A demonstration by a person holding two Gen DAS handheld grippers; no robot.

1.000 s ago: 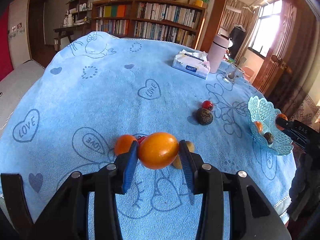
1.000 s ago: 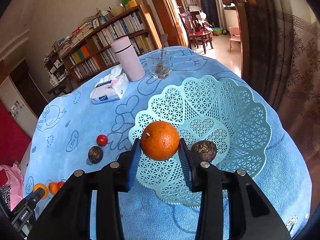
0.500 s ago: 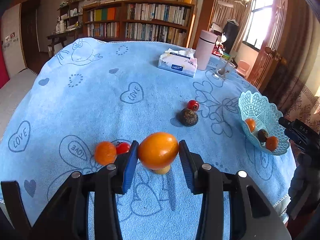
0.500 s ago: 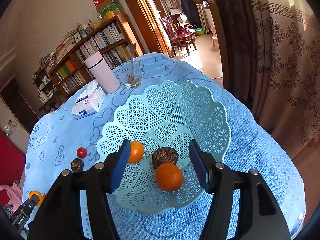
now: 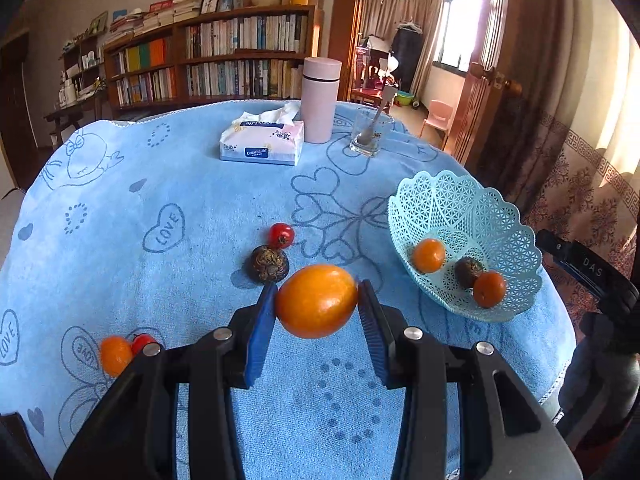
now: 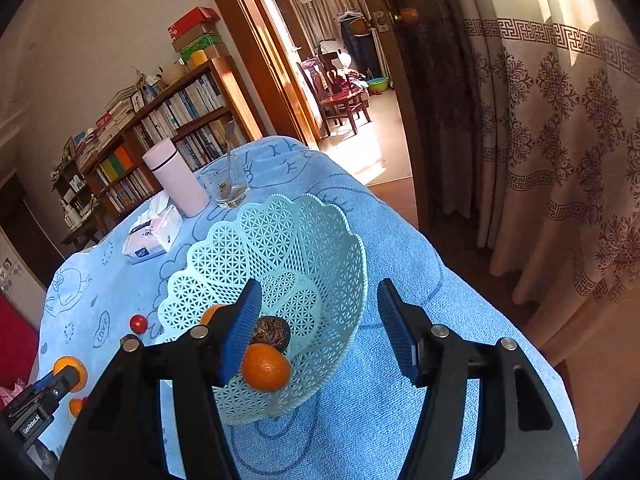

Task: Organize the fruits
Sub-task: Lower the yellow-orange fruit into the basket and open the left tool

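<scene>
My left gripper (image 5: 317, 302) is shut on a large orange (image 5: 316, 300) and holds it above the blue cloth, left of the pale blue lattice basket (image 5: 500, 216). The basket holds two small oranges (image 5: 428, 255) (image 5: 489, 289) and a dark passion fruit (image 5: 467, 271). On the cloth lie a dark passion fruit (image 5: 269, 264), a red tomato (image 5: 281, 235), a small orange (image 5: 115, 355) and a red fruit (image 5: 142, 342). My right gripper (image 6: 316, 320) is open and empty, above the basket's (image 6: 340, 248) near side.
A tissue pack (image 5: 260, 144), a pink flask (image 5: 320, 100) and a glass with a spoon (image 5: 370, 132) stand at the table's far side. The table edge drops off to the right toward a curtain (image 6: 560, 160) and a doorway.
My left gripper has carried the large orange right toward the basket. My right gripper has opened wider and drawn back and up from the basket, leaving its orange inside.
</scene>
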